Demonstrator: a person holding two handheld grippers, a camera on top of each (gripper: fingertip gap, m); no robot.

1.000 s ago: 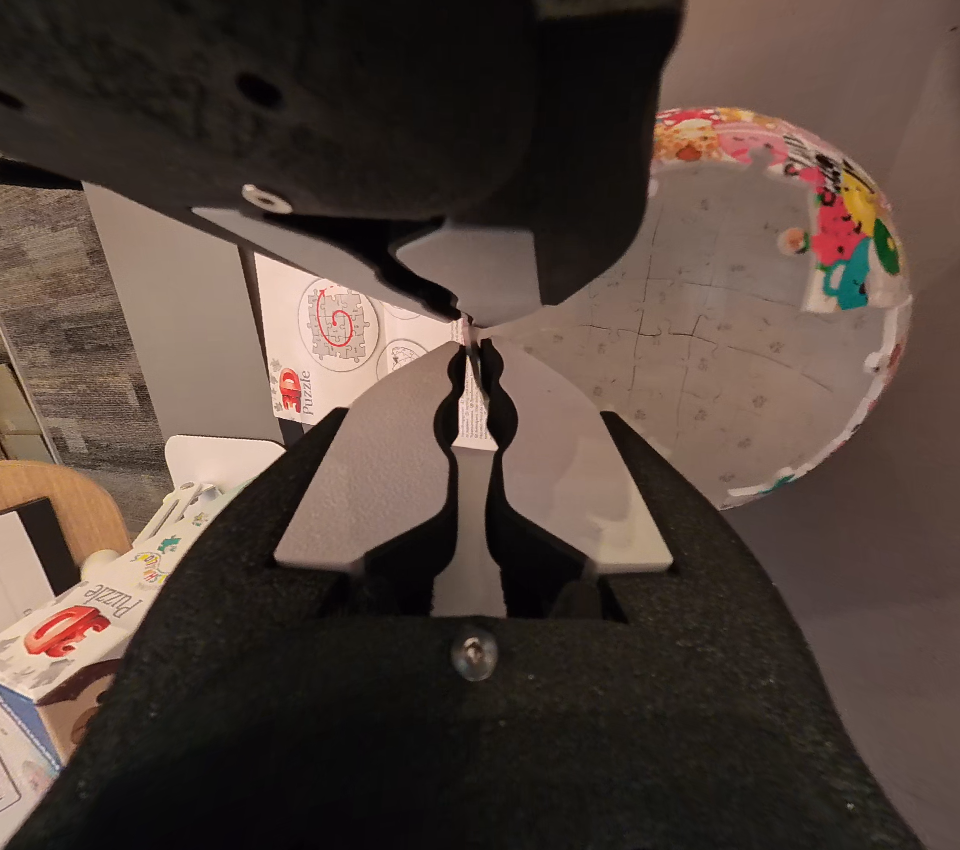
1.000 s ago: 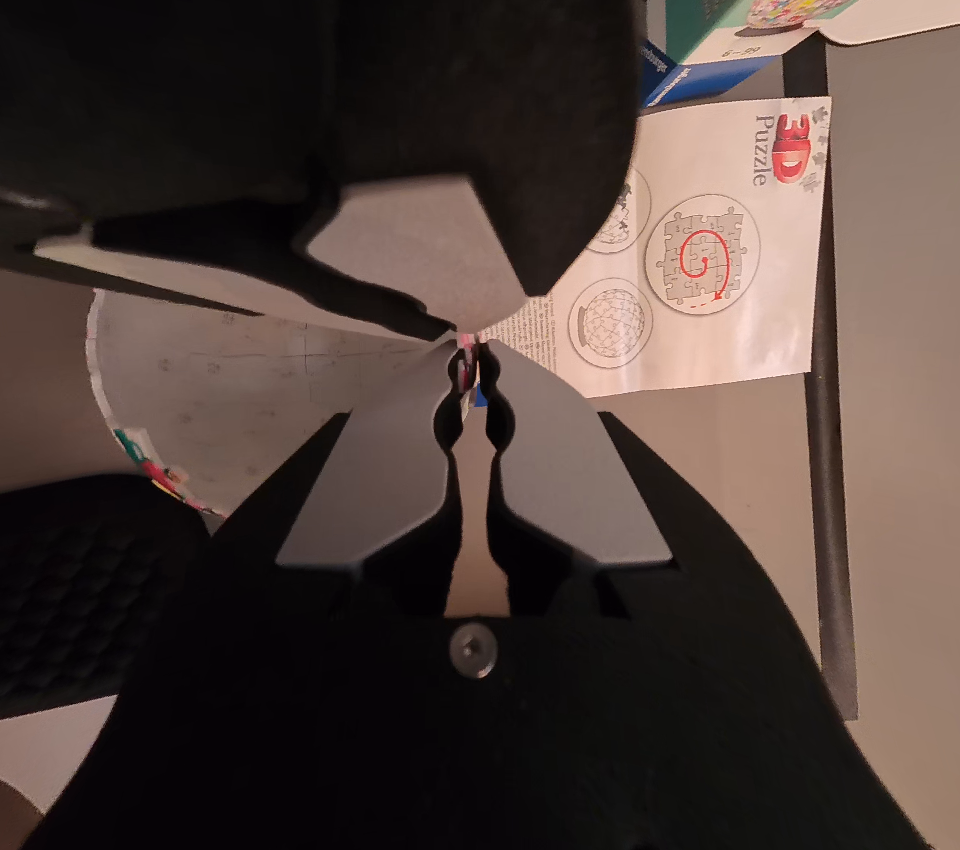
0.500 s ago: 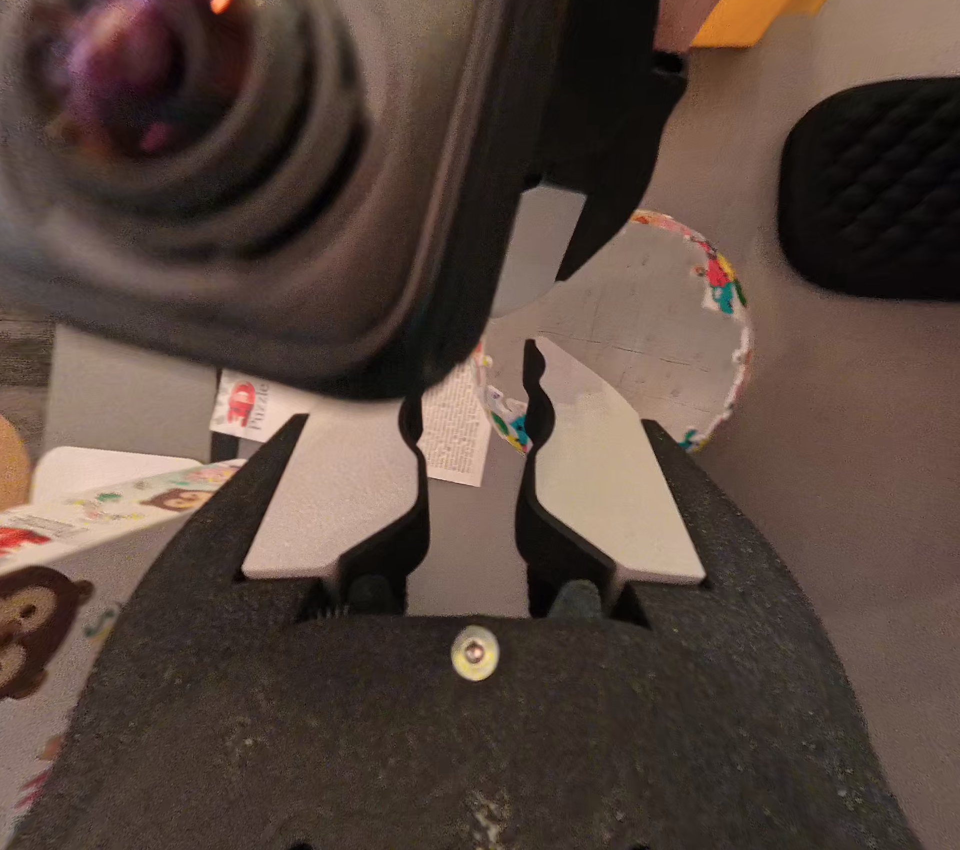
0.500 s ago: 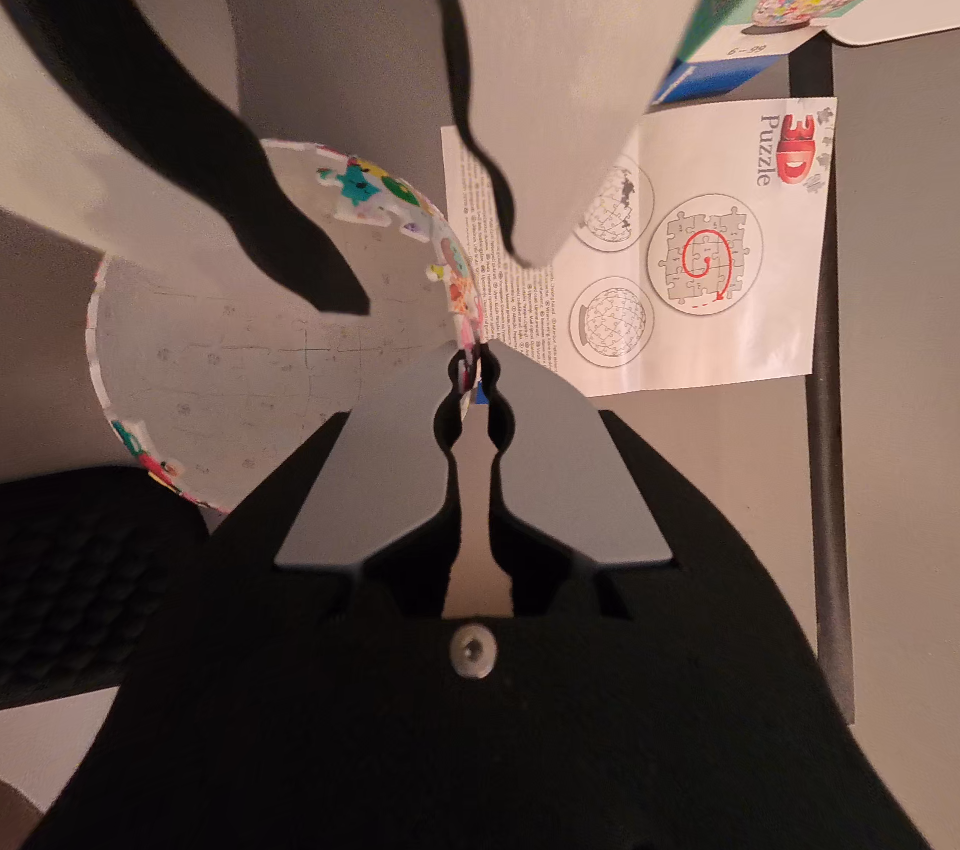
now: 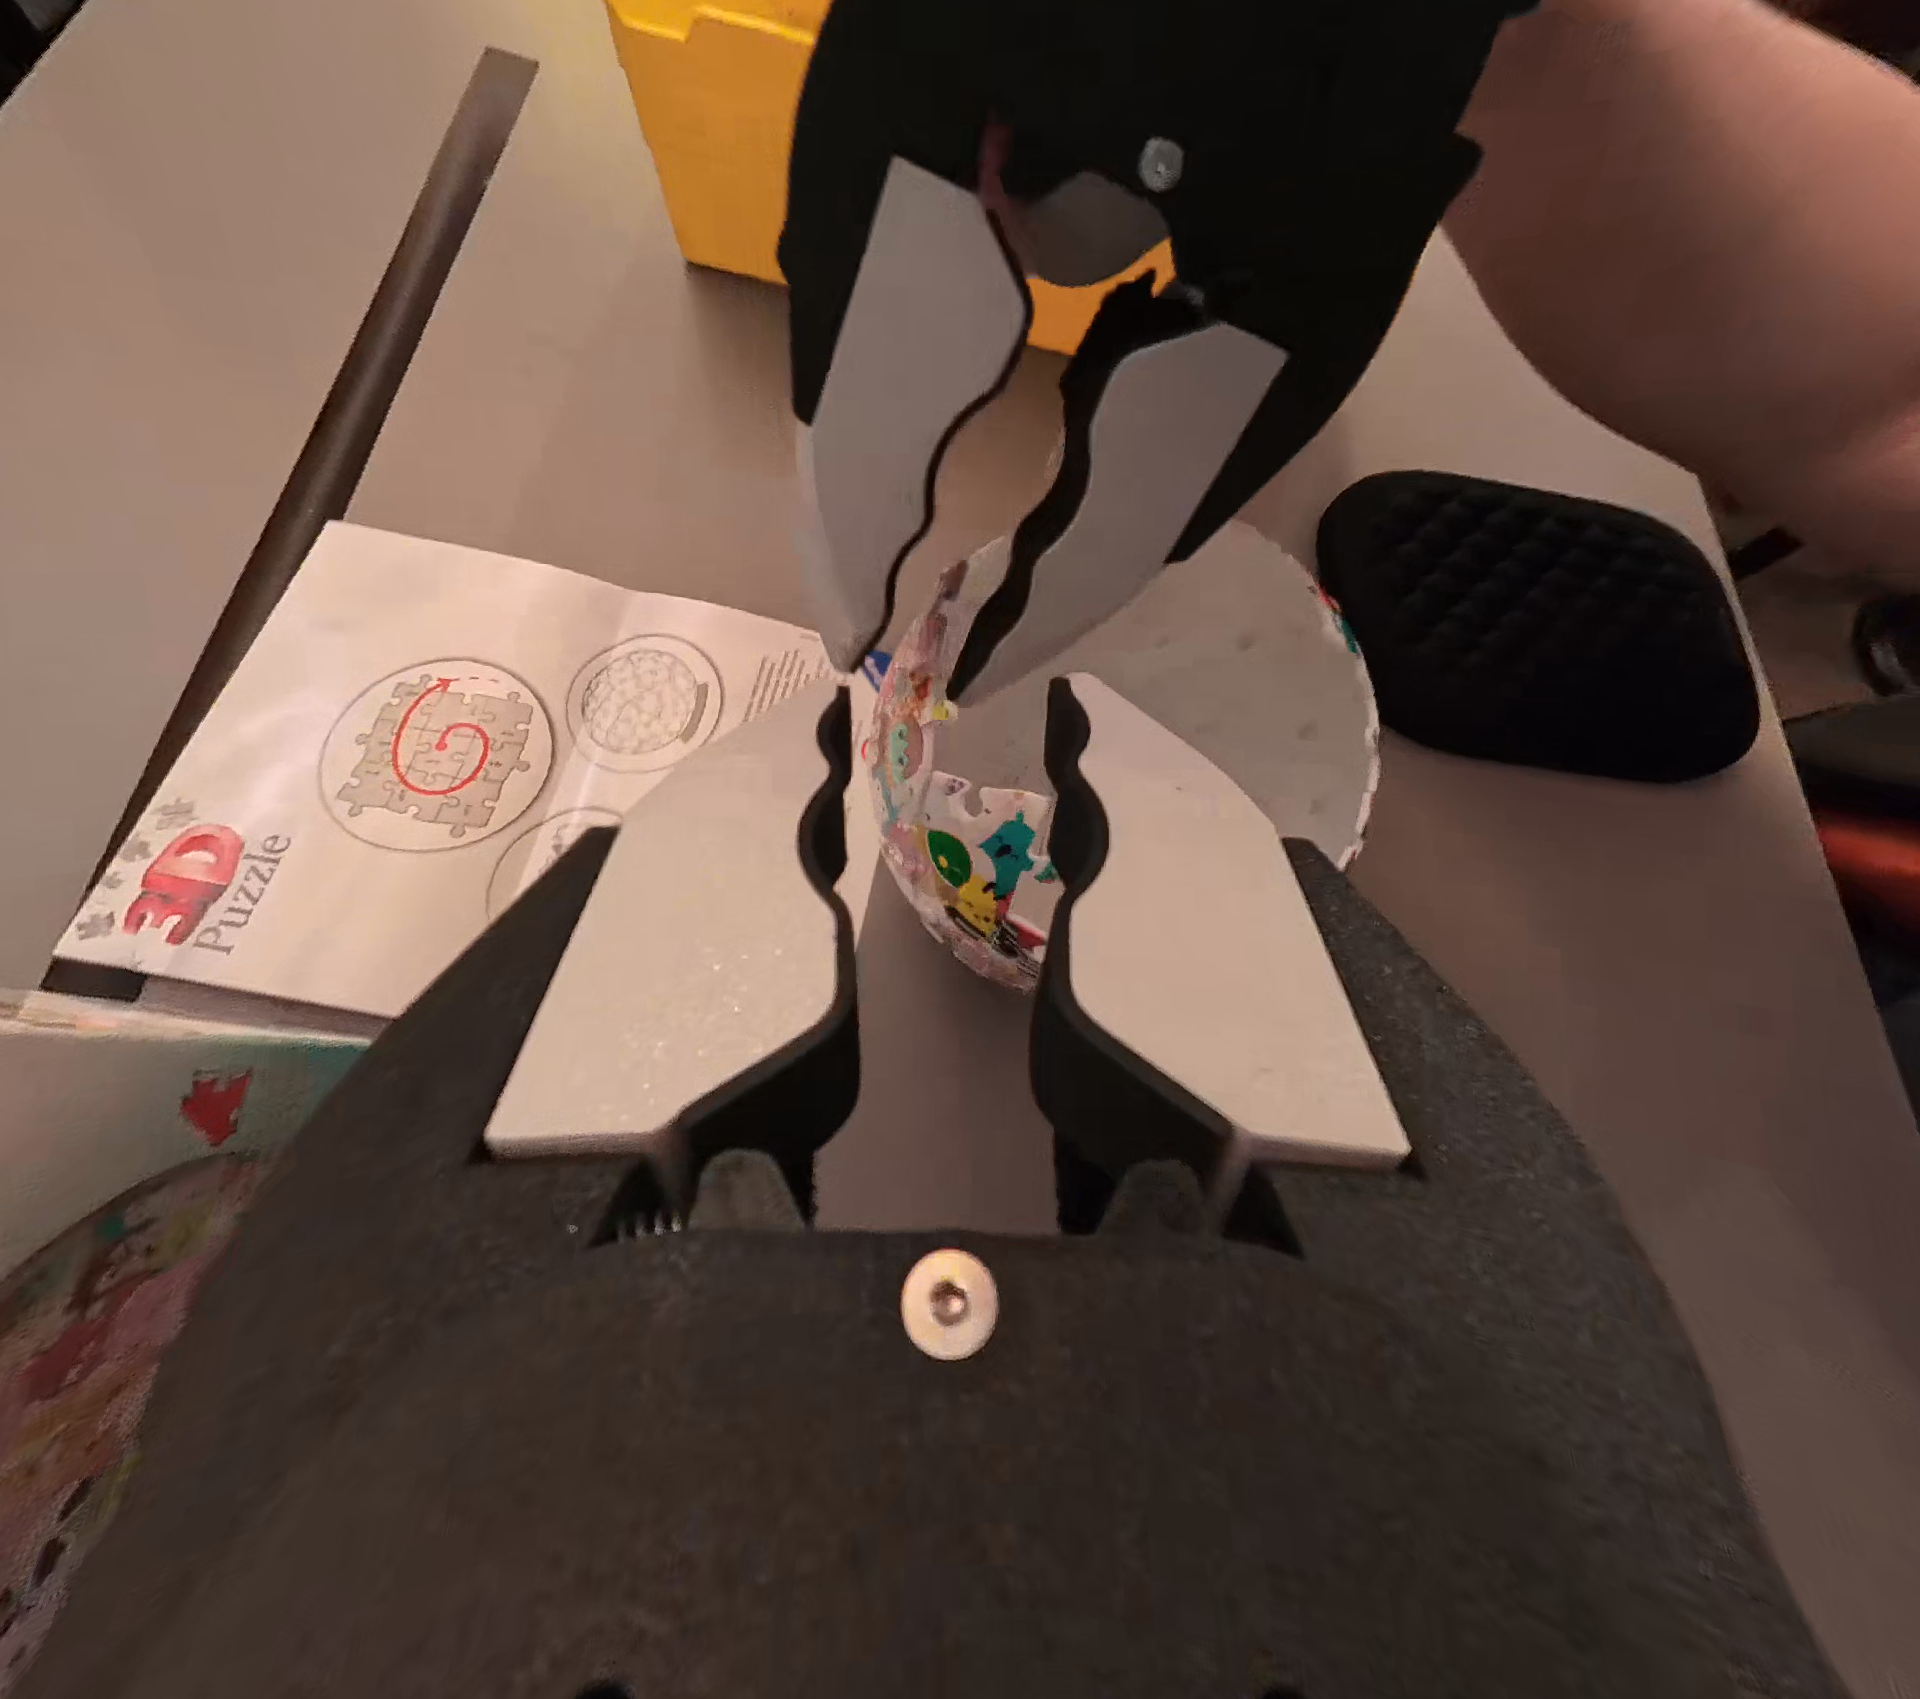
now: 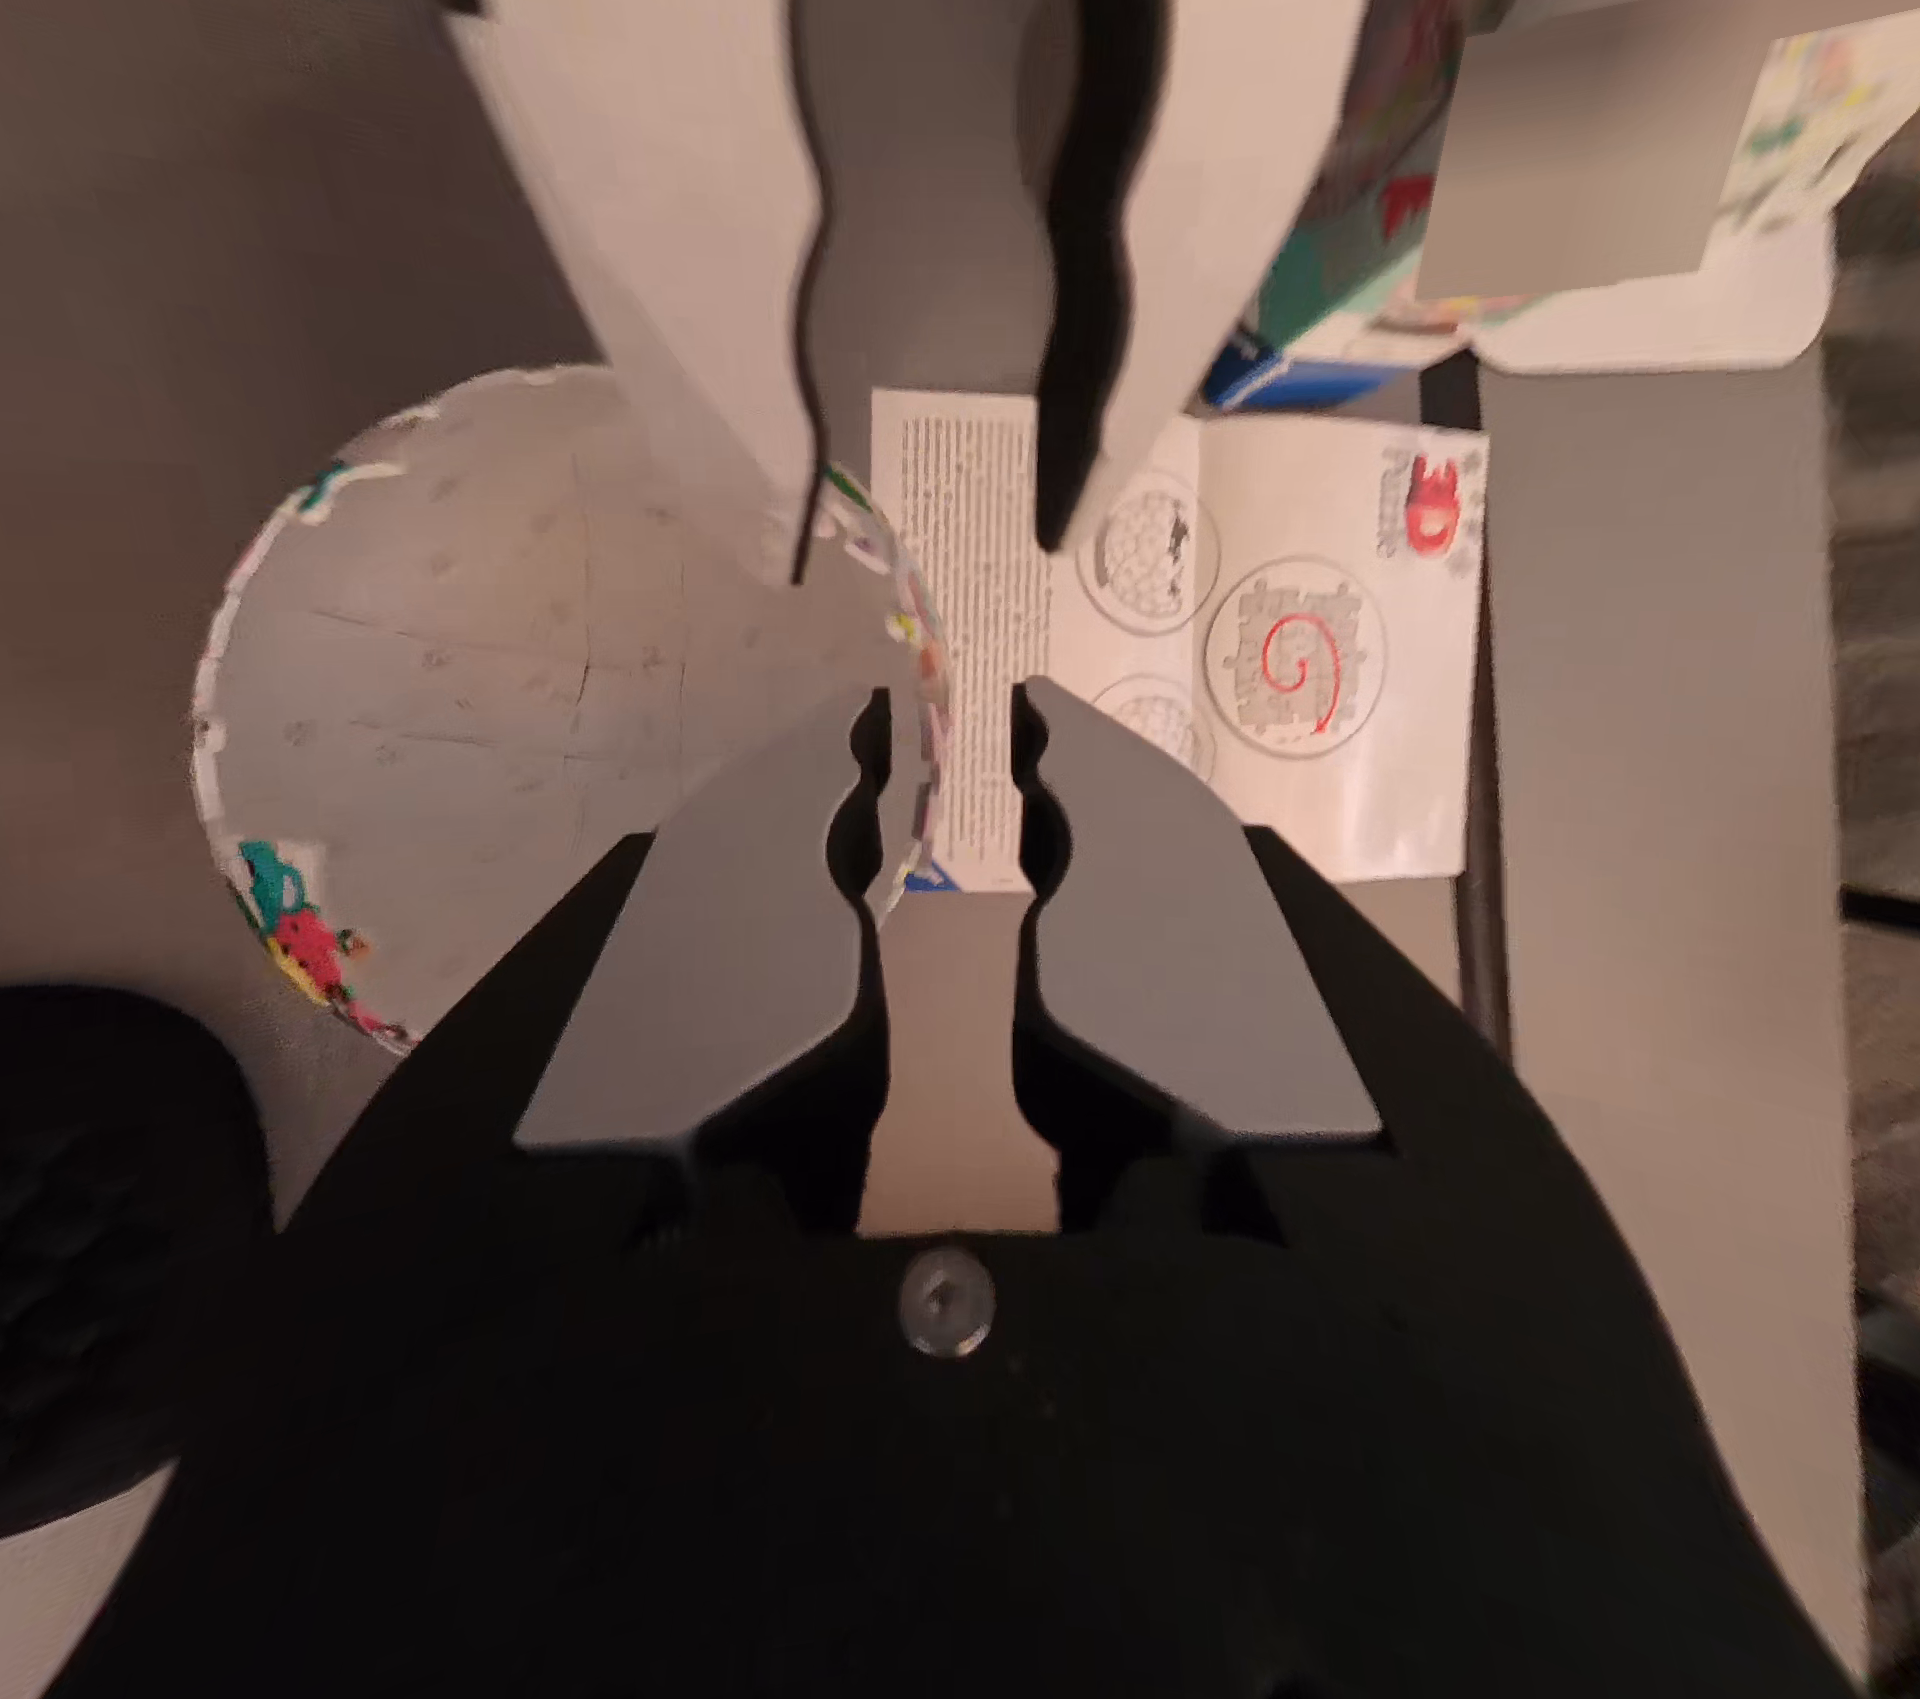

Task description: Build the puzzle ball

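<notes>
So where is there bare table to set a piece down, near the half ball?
Bare table lies left of the yellow bin, beyond the dark groove, and right of the half ball, below the black pad. Around the instruction sheet and puzzle box it is crowded.

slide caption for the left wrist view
Both open grippers, left and right, meet over the half-built puzzle ball, beside the instruction sheet and yellow bin.
</notes>
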